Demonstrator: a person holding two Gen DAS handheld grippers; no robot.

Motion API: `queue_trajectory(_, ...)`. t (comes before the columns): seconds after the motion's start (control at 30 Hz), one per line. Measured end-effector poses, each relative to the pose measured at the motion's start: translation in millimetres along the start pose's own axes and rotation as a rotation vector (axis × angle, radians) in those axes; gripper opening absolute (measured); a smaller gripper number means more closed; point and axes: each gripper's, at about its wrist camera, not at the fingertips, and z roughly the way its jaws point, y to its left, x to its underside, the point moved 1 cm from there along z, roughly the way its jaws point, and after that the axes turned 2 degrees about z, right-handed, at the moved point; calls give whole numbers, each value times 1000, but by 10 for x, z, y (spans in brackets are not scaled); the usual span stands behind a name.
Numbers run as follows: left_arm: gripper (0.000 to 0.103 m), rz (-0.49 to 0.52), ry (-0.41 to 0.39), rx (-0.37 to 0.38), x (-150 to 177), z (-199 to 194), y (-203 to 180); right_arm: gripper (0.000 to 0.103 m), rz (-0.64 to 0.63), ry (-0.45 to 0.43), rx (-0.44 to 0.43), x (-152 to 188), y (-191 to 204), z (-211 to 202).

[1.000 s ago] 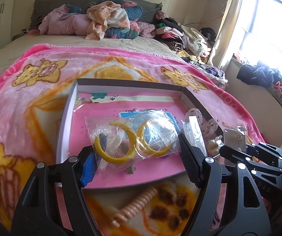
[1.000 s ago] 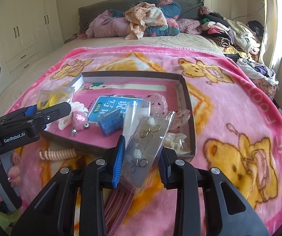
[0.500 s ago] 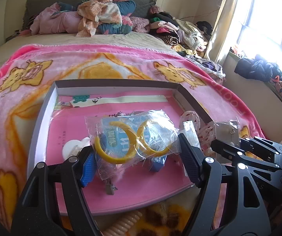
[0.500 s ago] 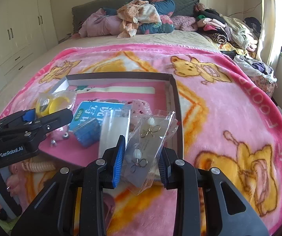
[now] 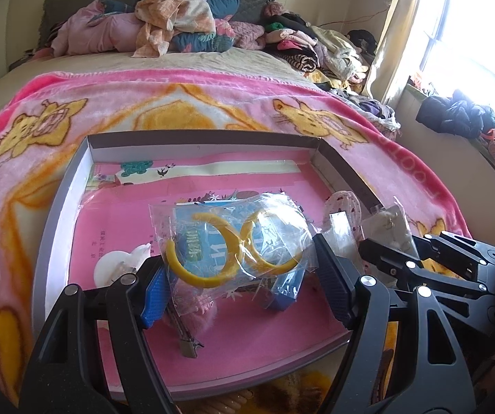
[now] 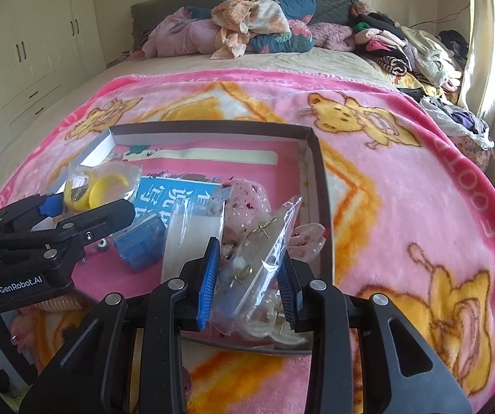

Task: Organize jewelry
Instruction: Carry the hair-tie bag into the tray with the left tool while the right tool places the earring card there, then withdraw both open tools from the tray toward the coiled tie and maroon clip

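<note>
1. Your left gripper [image 5: 244, 272] has the clear plastic bag with two yellow hoop earrings [image 5: 233, 248] pinched between its pads, up in the air over the middle of the shallow grey cardboard box with a pink floor [image 5: 57, 220].
2. Your right gripper [image 6: 247, 276] carries the small clear packet of gold-coloured earrings [image 6: 257, 258]; its jaws have just been easing apart, the packet sits tilted between them, and I cannot tell if the pads are pressing on it. It hangs over the box's near right corner.
3. Under the hoop bag, on the box floor, lie a blue printed card [image 6: 178, 196], a small blue transparent case [image 6: 140, 241], a fuzzy pink hair clip with a metal clasp [image 5: 195, 314] and a white round piece [image 5: 116, 265].
4. By the right wall of the box sit a pink speckled pouch [image 6: 247, 200] and a flat clear sleeve [image 6: 192, 234].
5. A peach-coloured spiral hair tie [image 6: 57, 303] lies on the blanket just outside the near edge.
6. The box rests on a pink fleece blanket with yellow bear prints [image 6: 402, 179] spread over the bed; a heap of clothes [image 6: 254, 24] is piled at the headboard.
</note>
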Motion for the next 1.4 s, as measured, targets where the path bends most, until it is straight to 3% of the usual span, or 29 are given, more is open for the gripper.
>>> queue_trajectory(0.37,66,5,7,-5,27,5,-8,63,46,-55,16,124,-65,-219)
queue_trajectory(0.67,74,1,-4,-24,52,-85,-12,76,103,-79,28,253,-175,-429)
queue_trajectory(1.4,86,-5,-82,-36,208,-605,-12,80,113,-106,19,541,-26,-807)
